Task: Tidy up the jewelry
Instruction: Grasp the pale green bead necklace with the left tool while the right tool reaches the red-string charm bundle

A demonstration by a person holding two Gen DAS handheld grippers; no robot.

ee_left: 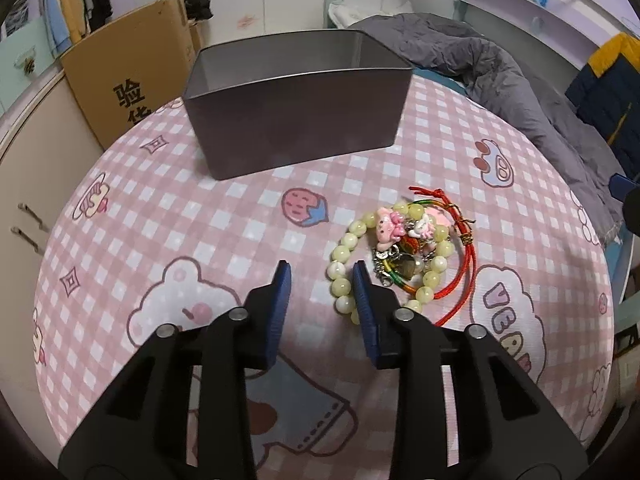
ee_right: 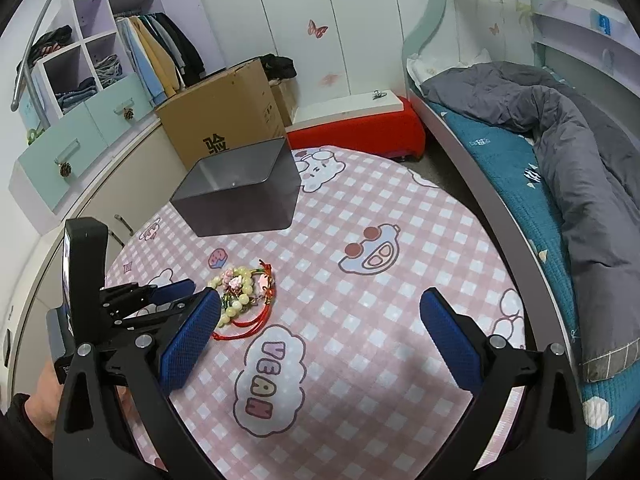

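The round table (ee_left: 168, 208) wears a pink checked cloth. At its twelve o'clock in the left wrist view stands an open grey tin (ee_left: 296, 120). The right gripper (ee_right: 320, 302) hangs with jaws wide apart. The left gripper (ee_left: 320, 276) has jaws apart, nothing between. The jewelry pile (ee_left: 404, 252), beads and cords, lies at its two o'clock.

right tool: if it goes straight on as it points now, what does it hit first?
Most likely the bare checked tablecloth. The right tool points down at it, with the jewelry pile off to the picture's left and the grey tin further back. Fisheye depth is uncertain.
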